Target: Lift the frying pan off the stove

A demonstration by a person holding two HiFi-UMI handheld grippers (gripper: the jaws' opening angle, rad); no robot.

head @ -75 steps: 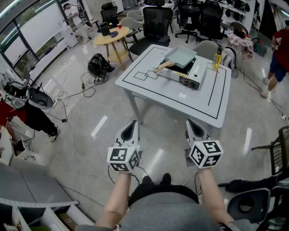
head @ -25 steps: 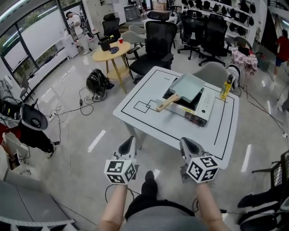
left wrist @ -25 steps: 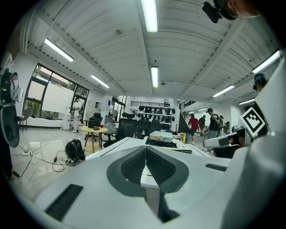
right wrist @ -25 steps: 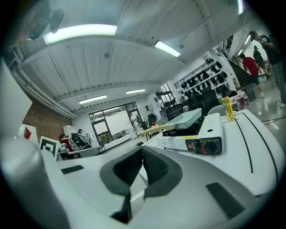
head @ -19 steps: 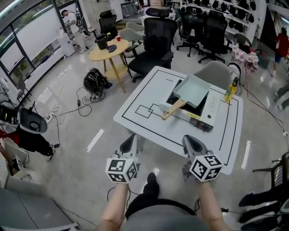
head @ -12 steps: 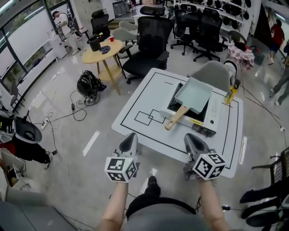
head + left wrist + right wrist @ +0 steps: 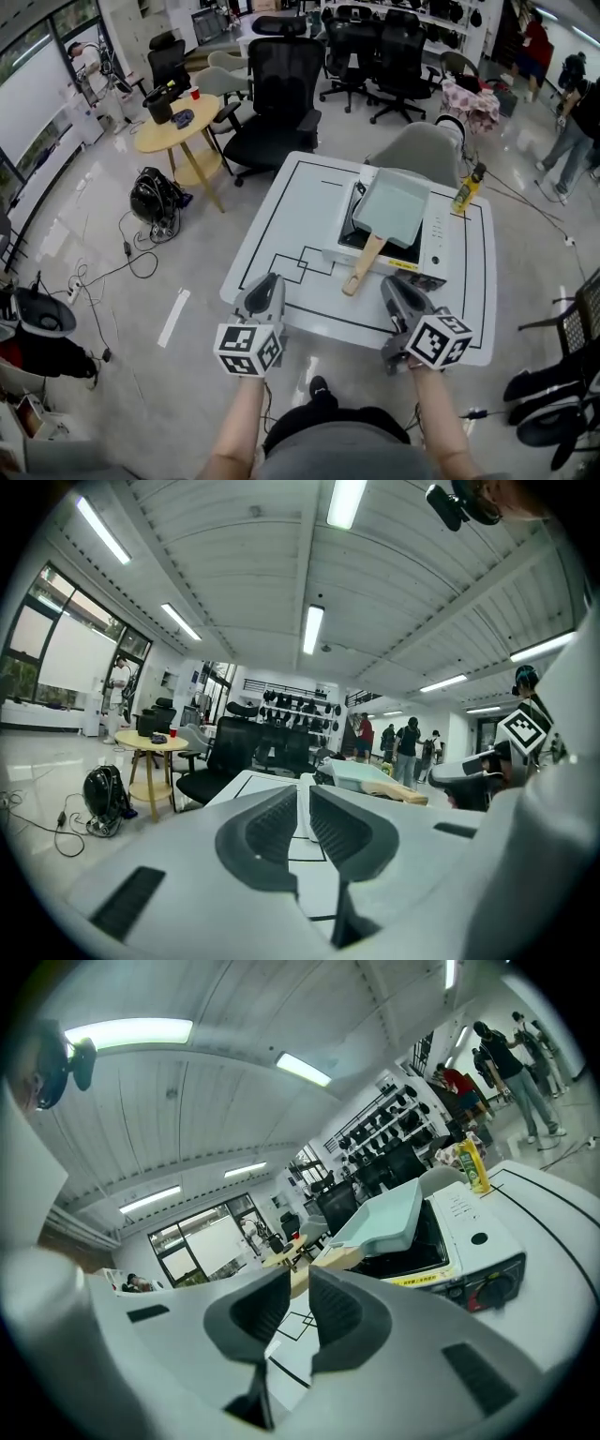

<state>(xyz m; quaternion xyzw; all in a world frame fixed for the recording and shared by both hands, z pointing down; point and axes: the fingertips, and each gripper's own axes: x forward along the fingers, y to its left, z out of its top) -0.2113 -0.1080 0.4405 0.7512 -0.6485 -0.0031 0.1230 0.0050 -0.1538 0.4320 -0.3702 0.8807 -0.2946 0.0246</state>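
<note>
With left gripper [image 7: 267, 281] and right gripper [image 7: 393, 285] just cracking jaws open, empty: widen, then square onto frying pan [image 7: 391, 208] handle [image 7: 361, 267], probably right-handed.

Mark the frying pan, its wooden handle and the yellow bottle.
frying pan [image 7: 392, 206]: head view, middle of its pale green base.
wooden handle [image 7: 364, 264]: head view, halfway along its length.
yellow bottle [image 7: 464, 195]: head view, its body.

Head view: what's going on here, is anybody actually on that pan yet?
Not yet. A person stands at the white table with a gripper in each hand. The pale green frying pan sits on the portable stove, its wooden handle pointing toward them. The left gripper and right gripper hover at the table's near edge, short of the handle. Both have just been opening, with nothing between the jaws.
</note>
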